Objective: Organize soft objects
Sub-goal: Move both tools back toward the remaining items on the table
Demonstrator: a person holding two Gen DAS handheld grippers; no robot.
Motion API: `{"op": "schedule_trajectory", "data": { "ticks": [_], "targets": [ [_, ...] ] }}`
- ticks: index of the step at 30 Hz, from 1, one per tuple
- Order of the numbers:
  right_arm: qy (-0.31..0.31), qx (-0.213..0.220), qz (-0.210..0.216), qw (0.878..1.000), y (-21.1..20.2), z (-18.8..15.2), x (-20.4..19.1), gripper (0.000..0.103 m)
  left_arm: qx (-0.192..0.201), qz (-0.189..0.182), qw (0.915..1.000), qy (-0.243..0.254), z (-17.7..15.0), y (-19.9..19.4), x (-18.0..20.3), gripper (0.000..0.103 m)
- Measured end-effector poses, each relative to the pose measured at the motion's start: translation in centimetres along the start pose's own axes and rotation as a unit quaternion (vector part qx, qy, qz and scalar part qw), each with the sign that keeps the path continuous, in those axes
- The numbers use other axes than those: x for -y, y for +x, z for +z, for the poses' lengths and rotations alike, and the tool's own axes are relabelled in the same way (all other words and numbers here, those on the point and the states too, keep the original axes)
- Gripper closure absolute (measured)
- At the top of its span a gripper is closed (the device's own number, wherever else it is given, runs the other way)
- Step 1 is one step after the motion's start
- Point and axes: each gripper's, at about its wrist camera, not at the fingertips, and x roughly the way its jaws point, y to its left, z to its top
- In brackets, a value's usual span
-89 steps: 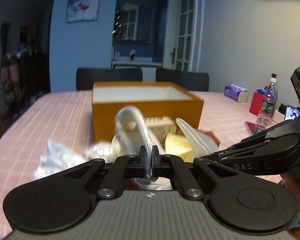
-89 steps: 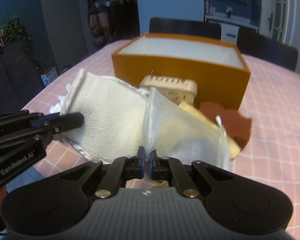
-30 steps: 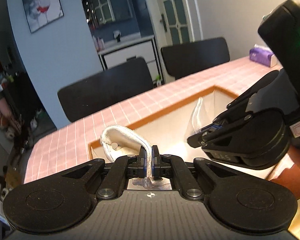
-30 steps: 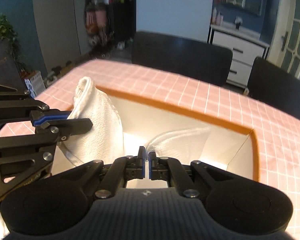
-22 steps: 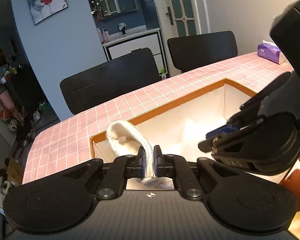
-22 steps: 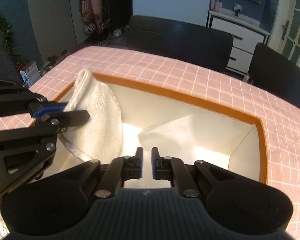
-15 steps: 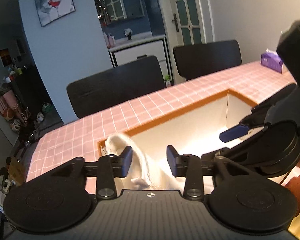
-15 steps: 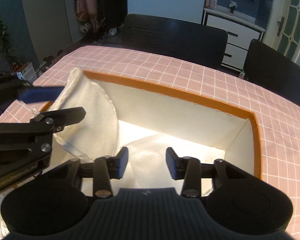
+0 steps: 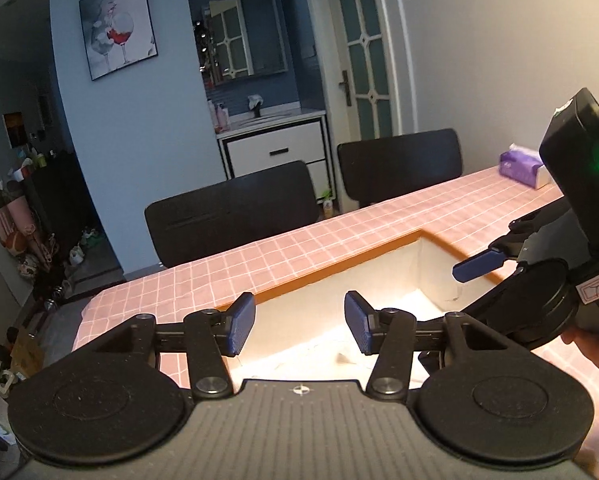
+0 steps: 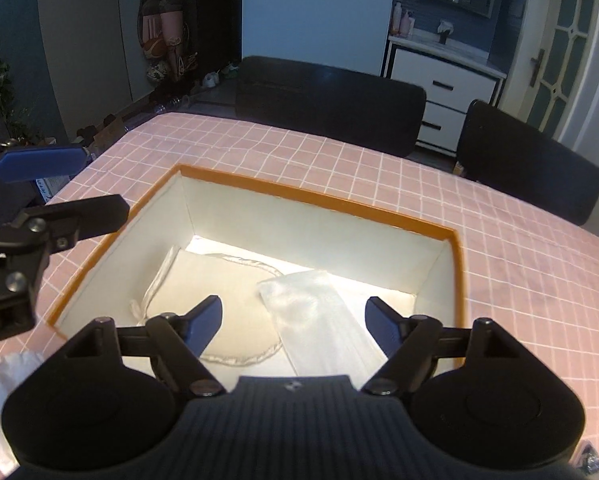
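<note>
An orange box [image 10: 315, 196] with a white inside stands on the pink checked tablecloth. A cream drawstring pouch [image 10: 215, 280] lies flat on its floor, and a white sheer bag [image 10: 319, 312] lies beside it to the right. My right gripper [image 10: 293, 322] is open and empty above the box. My left gripper [image 9: 299, 326] is open and empty over the box's left side [image 9: 339, 272]. The left gripper also shows at the left of the right wrist view [image 10: 55, 184], and the right gripper shows at the right of the left wrist view [image 9: 483, 264].
Two black chairs [image 10: 331, 100] stand at the table's far side. A purple tissue pack [image 9: 523, 168] lies far right on the table. A crumpled white piece [image 10: 3, 372] lies on the cloth left of the box. A cabinet and a door stand behind.
Both grippers carried the pouch and sheer bag from the table over the box, then opened. The two items dropped and now lie flat inside the box.
</note>
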Motion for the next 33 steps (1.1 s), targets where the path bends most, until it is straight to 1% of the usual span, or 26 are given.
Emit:
{"op": "schedule_trajectory", "data": {
  "ticks": [3, 5, 9, 12, 15, 20, 25, 27, 30, 33],
  "targets": [
    [0.004, 0.003, -0.007, 1.0, -2.3, -1.0, -0.5, 0.022, 0.002, -0.009, 1.0, -0.001, 0.0, -1.7, 0.3, 0.042],
    [0.009, 0.012, -0.011, 1.0, -4.0, -1.9, -0.7, 0.022, 0.006, -0.009, 0.9999, 0.006, -0.3, -3.0, 0.7, 0.04],
    [0.026, 0.033, -0.018, 0.999, -7.2, -4.3, -1.1, 0.019, 0.019, -0.028, 0.9994, 0.01, -1.3, -5.3, 1.6, 0.04],
    [0.038, 0.04, -0.013, 0.998, -9.2, -6.3, -1.3, 0.018, 0.037, -0.035, 0.9986, 0.012, -2.4, -7.2, 2.5, 0.039],
    [0.043, 0.053, -0.01, 0.998, -11.1, -8.5, -1.6, 0.015, 0.054, -0.052, 0.9972, 0.006, -3.6, -9.1, 3.3, 0.039],
    [0.054, 0.077, 0.007, 0.996, -13.4, -12.6, -2.5, 0.015, 0.066, -0.076, 0.9948, -0.009, -6.2, -11.3, 4.4, 0.038],
    [0.079, 0.105, 0.027, 0.991, -15.0, -17.0, -3.0, 0.015, 0.076, -0.068, 0.994, -0.038, -9.4, -12.8, 5.0, 0.038],
    [0.082, 0.116, 0.026, 0.99, -15.4, -18.6, -3.2, 0.015, 0.075, -0.06, 0.9944, -0.045, -11.1, -13.4, 5.7, 0.038],
    [0.084, 0.118, 0.015, 0.989, -15.4, -20.8, -3.8, 0.013, 0.065, -0.049, 0.9954, -0.049, -13.2, -13.6, 6.3, 0.038],
    [0.1, 0.103, 0.011, 0.99, -14.8, -23.2, -4.1, 0.012, 0.049, -0.055, 0.9954, -0.06, -15.5, -13.6, 7.1, 0.038]
  ]
}}
